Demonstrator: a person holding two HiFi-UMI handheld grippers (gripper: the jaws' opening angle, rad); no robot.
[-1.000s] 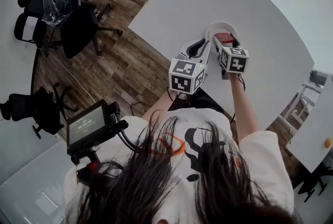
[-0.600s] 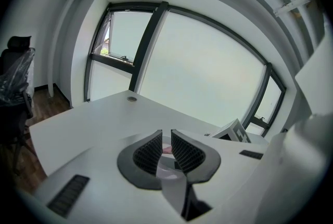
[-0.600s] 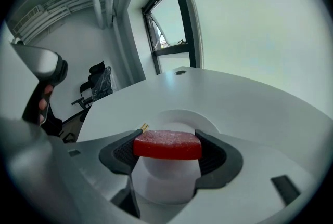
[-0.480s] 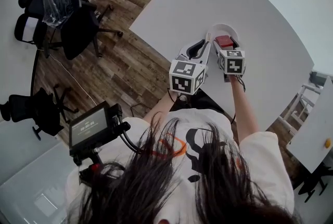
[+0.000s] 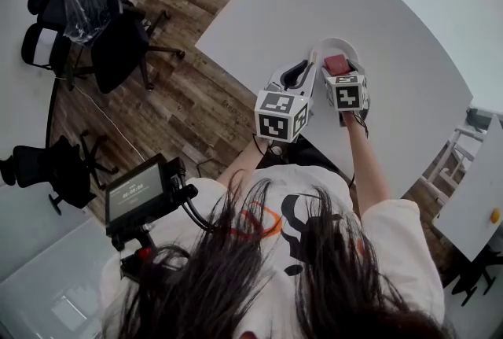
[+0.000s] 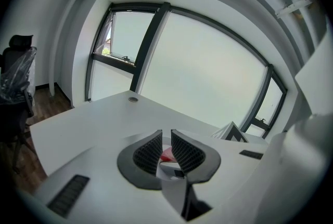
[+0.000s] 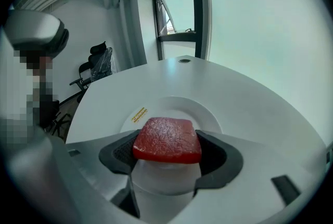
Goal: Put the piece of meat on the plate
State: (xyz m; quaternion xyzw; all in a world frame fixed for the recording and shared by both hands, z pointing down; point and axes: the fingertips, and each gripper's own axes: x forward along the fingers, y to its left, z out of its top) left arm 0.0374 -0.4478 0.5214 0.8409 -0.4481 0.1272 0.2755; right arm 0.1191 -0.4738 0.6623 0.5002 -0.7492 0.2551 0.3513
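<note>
Right gripper (image 5: 339,68): its dark ribbed fingers (image 7: 120,151) are clenched on either side of a flat, red, rounded-square piece of meat (image 7: 167,140), which is carried level between them. The meat sits over the near part of a round white plate (image 7: 208,108) on the curved white desk (image 7: 250,98); whether its underside touches the plate cannot be told. A small yellow sticker (image 7: 138,114) lies on the plate's left rim.

Left gripper (image 6: 166,146): its fingers (image 6: 148,153) stand a narrow slit apart and grasp nothing (the red seen through the slit is the meat, lying beyond them).

From overhead, the left gripper (image 5: 311,60) lies just beside the right one, both over the desk's (image 5: 299,7) near edge, with the meat (image 5: 338,62) above the plate (image 5: 334,40). Black office chairs (image 5: 118,38) stand well apart on the wooden floor (image 5: 196,86).
</note>
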